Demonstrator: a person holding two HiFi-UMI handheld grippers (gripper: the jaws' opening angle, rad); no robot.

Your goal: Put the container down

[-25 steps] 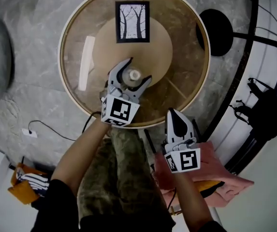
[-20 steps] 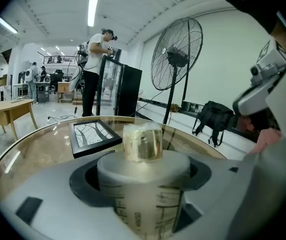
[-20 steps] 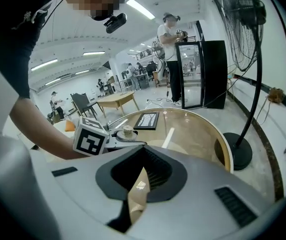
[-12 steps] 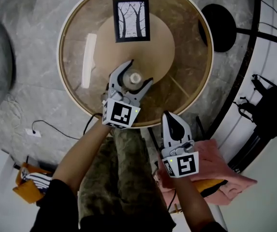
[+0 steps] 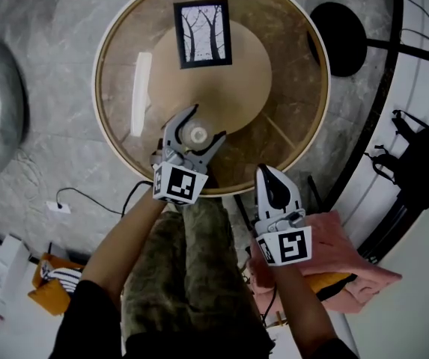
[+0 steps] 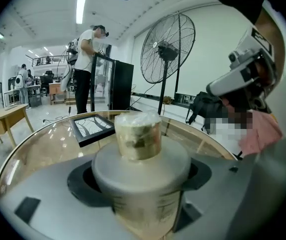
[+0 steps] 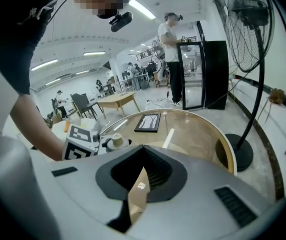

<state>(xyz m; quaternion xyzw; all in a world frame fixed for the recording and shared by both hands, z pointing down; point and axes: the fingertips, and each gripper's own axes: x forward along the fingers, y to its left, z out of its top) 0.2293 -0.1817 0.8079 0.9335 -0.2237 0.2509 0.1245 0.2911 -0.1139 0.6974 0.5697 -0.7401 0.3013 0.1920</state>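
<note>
Lighting: indoor, bright and even, from ceiling strip lights (image 6: pixel 81 6); pale walls in both gripper views verge on overexposure. Head view: dimmer, muted in tone, shadows weak and diffuse; one long white glare streak on the glass table top (image 5: pixel 289 73). Distortion: both gripper views strongly fisheye, straight lines bowed, corners vignetted to black. Focus: the container (image 6: pixel 138 134), close to the lens in the left gripper view, soft and smeared, its print unreadable; mid-distance room and figures fairly sharp; head view slightly soft overall.
</note>
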